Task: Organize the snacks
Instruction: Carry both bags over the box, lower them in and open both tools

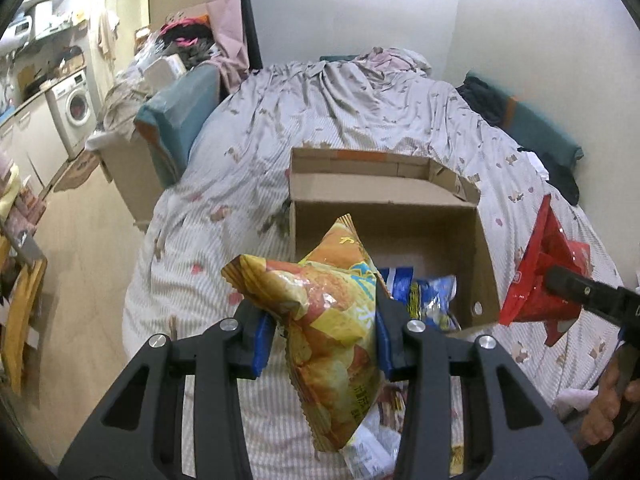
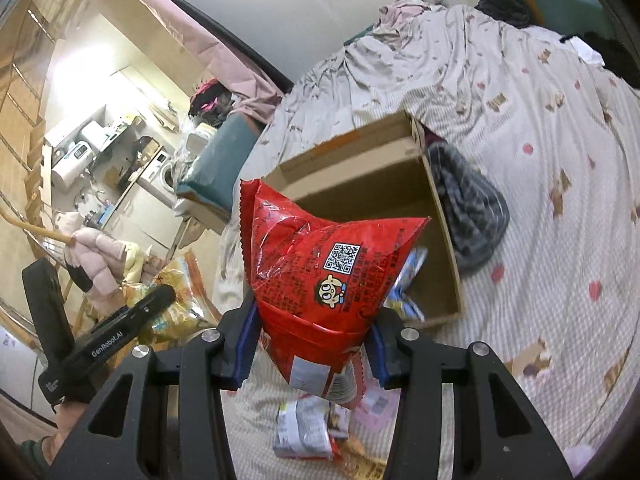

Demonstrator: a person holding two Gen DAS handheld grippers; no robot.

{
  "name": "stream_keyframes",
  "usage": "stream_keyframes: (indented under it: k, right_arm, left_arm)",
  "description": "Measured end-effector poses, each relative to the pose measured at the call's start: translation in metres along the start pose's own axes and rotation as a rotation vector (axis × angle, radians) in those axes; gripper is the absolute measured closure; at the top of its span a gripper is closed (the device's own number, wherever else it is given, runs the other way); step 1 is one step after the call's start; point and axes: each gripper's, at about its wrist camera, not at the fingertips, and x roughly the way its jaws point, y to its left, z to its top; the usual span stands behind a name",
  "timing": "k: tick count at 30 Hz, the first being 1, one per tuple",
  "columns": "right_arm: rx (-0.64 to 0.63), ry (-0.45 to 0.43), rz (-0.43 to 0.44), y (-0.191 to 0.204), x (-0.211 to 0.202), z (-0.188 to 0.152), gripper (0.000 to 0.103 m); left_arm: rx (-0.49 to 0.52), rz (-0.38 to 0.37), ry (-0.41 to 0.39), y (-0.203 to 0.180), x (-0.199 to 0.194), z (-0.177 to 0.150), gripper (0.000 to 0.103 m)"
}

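My left gripper (image 1: pixel 322 332) is shut on a yellow chip bag (image 1: pixel 328 320) and holds it in the air just before the open cardboard box (image 1: pixel 384 194) on the bed. A blue snack bag (image 1: pixel 430 296) lies inside the box. My right gripper (image 2: pixel 310 340) is shut on a red snack bag (image 2: pixel 320 276) and holds it up near the box (image 2: pixel 360 168). The red bag also shows in the left wrist view (image 1: pixel 544 276), to the right of the box. The left gripper and yellow bag show at the left of the right wrist view (image 2: pixel 160 304).
Several loose snack packets (image 2: pixel 304 428) lie on the bed (image 1: pixel 340 112) under the grippers. A dark striped cloth (image 2: pixel 468 216) lies against the box's right side. Teal cushions (image 1: pixel 176 120) edge the bed. A washing machine (image 1: pixel 74 108) and clutter stand at left.
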Motion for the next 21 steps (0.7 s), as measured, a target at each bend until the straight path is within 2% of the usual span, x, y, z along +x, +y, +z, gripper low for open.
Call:
stream_keyframes:
  k: [11,16,21]
  right_arm:
    - [-0.026,0.021,-0.073,-0.013,0.051,0.038,0.055]
    - [-0.003,0.044,-0.103,-0.034,0.073,0.034,0.055]
    - [-0.005,0.088,-0.133,-0.046,0.092,0.03,0.055]
  left_arm:
    - [0.007,0.003,-0.014,-0.01,0.055,0.034,0.066]
    - [-0.002,-0.014,-0.001,-0.009,0.084,0.03,0.066]
    - [-0.013,-0.063,0.053,-0.008,0.108,0.017,0.066]
